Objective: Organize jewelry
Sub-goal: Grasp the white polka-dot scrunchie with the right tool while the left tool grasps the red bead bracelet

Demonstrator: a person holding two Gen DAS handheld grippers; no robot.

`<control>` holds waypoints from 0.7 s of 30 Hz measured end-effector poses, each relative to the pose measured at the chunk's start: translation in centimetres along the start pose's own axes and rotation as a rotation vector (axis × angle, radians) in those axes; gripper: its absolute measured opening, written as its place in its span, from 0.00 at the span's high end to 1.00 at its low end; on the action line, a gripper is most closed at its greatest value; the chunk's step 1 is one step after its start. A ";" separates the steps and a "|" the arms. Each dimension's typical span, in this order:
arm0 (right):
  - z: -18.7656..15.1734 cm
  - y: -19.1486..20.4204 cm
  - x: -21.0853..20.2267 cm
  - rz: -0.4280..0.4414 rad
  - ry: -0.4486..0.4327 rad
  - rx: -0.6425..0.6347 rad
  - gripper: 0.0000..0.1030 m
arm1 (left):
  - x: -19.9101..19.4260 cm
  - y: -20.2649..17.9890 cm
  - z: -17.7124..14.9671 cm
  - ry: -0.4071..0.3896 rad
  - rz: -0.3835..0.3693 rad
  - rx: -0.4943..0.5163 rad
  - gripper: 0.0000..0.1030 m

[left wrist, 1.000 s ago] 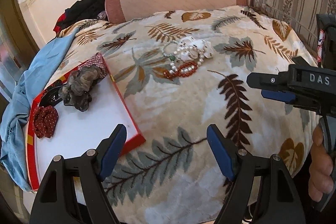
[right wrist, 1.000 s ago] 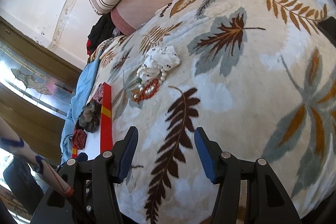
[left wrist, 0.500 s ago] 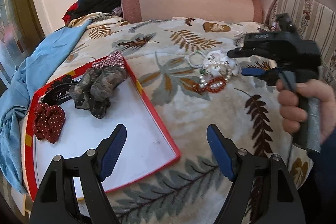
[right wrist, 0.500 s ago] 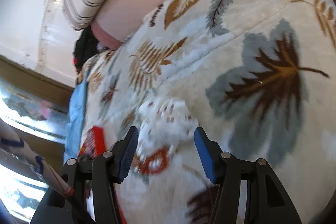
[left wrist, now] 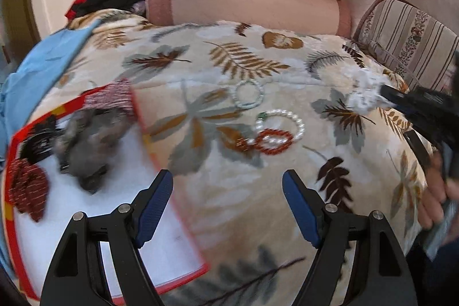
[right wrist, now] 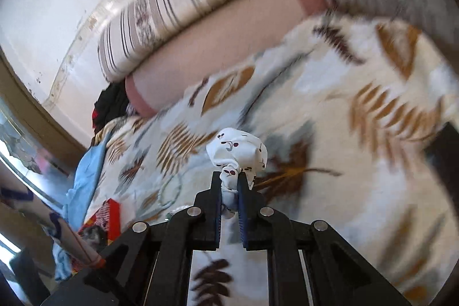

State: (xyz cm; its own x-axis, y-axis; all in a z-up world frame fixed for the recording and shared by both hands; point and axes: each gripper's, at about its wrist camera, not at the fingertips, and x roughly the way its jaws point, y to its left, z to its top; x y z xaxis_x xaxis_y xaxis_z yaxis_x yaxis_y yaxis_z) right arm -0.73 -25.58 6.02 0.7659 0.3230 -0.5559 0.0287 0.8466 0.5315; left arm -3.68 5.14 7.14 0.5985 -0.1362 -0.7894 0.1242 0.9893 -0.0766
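Left gripper (left wrist: 228, 204) jaws apart above red tray (left wrist: 143, 131) edge

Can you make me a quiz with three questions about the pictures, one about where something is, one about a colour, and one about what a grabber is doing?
1. Where is the grey scrunchie?
A. In the red-edged tray
B. On the striped cushion
C. On the floor

2. What colour is the bead bracelet that lies against the pearl bracelet?
A. Blue
B. Red
C. Yellow

3. What is the right gripper doing?
A. Hanging open with nothing in it
B. Pinching a spoon
C. Pinching the white scrunchie

Answers:
1. A, the left camera shows it lying inside the tray, next to a dark red scrunchie.
2. B, its beads are red on the leaf blanket.
3. C, the fingers are closed on the white cloth with small dark prints.
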 end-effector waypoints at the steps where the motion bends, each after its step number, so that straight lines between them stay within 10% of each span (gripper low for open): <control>1: 0.0 -0.5 -0.5 0.004 -0.008 0.008 0.90 | 0.5 -0.4 0.2 0.005 -0.004 0.003 0.25; 6: 0.1 -2.1 0.0 0.052 0.024 0.048 0.89 | 3.3 -2.3 1.1 0.046 -0.007 0.061 0.64; 21: 0.2 -2.6 1.1 0.145 0.077 0.073 0.89 | 9.6 -7.1 2.1 0.092 0.061 0.270 0.64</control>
State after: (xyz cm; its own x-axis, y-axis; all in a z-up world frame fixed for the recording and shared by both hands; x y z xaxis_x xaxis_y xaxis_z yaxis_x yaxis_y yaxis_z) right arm 0.18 -27.50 4.14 0.7142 0.4731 -0.5159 -0.0296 0.7568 0.6530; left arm 2.83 -3.33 1.41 0.5385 -0.0590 -0.8406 0.3031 0.9443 0.1280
